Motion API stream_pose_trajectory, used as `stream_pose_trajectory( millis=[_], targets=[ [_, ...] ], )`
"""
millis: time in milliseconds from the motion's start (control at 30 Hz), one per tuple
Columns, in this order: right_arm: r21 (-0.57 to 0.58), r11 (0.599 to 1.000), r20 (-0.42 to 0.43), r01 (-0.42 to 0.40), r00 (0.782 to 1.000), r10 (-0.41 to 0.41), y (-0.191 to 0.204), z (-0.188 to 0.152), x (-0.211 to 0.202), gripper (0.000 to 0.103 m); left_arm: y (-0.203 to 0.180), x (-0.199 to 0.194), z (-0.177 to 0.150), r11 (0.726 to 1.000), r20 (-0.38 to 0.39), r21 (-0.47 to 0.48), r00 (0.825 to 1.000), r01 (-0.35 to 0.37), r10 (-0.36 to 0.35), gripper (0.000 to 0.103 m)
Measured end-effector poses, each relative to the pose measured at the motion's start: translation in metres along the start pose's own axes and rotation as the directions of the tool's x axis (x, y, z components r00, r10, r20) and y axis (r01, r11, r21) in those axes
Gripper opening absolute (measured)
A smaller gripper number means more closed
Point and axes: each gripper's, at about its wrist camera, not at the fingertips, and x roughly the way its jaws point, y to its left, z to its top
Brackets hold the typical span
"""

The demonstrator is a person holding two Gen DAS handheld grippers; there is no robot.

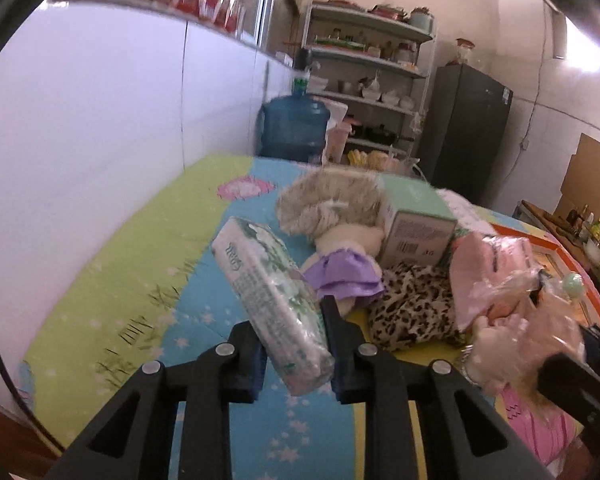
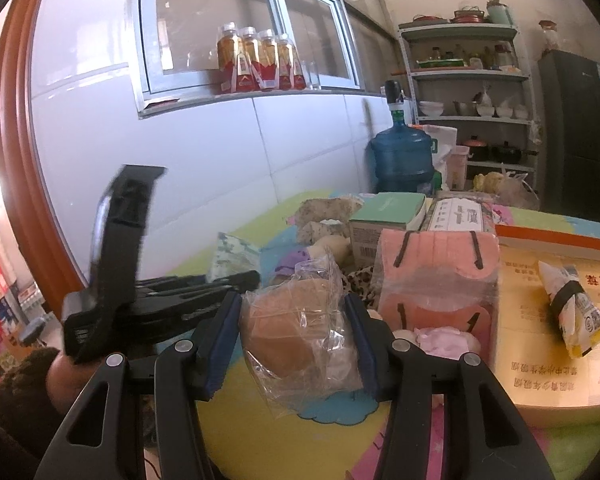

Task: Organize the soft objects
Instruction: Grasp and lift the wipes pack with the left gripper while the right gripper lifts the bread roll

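My left gripper [image 1: 291,320] is shut on a green-and-white tissue pack [image 1: 268,280], which is tilted and lifted off the colourful mat [image 1: 140,264]. From the right wrist view the same gripper [image 2: 236,280] and tissue pack [image 2: 236,254] appear to the left. My right gripper [image 2: 292,320] is shut on a brown bun in a clear plastic bag [image 2: 296,332]. Behind lie a plush toy in a purple dress [image 1: 342,278], a leopard-print cloth [image 1: 414,306], a fuzzy beige item [image 1: 328,200] and a pink wrapped pack [image 2: 436,272].
A mint-green box [image 1: 416,220] stands among the soft things. At the right sits an orange-edged cardboard box [image 2: 560,280] with a yellow-and-white packet [image 2: 572,312] on it. A blue water jug [image 2: 402,156], shelves [image 2: 468,120] and a dark fridge [image 2: 576,132] stand beyond the mat.
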Motion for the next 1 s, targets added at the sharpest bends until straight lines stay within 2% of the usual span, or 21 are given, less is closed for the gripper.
stream_pose_trajectory(
  millis=[267,500,733,1000],
  targets=[
    [-0.015,0.999,0.042,0.044,0.998,-0.044,0.000,0.013,-0.012,0.054,-0.024,-0.041,0.014,0.997,0.090,0.071,0.995,0.042,-0.048,0.025],
    [-0.021,0.994,0.088,0.105,0.991,-0.103,-0.009,0.026,-0.032,0.054,-0.055,-0.056,0.029,0.989,0.134,0.117,0.985,0.092,-0.108,0.025],
    [-0.012,0.984,0.127,0.177,0.976,-0.174,-0.030,0.035,-0.053,0.054,-0.095,-0.054,0.038,0.976,0.142,0.156,0.974,0.151,-0.174,0.025],
    [0.040,0.958,0.159,0.285,0.944,-0.288,-0.072,0.037,-0.089,0.054,-0.140,-0.048,0.043,0.954,0.121,0.204,0.961,0.220,-0.247,0.025]
  ],
)
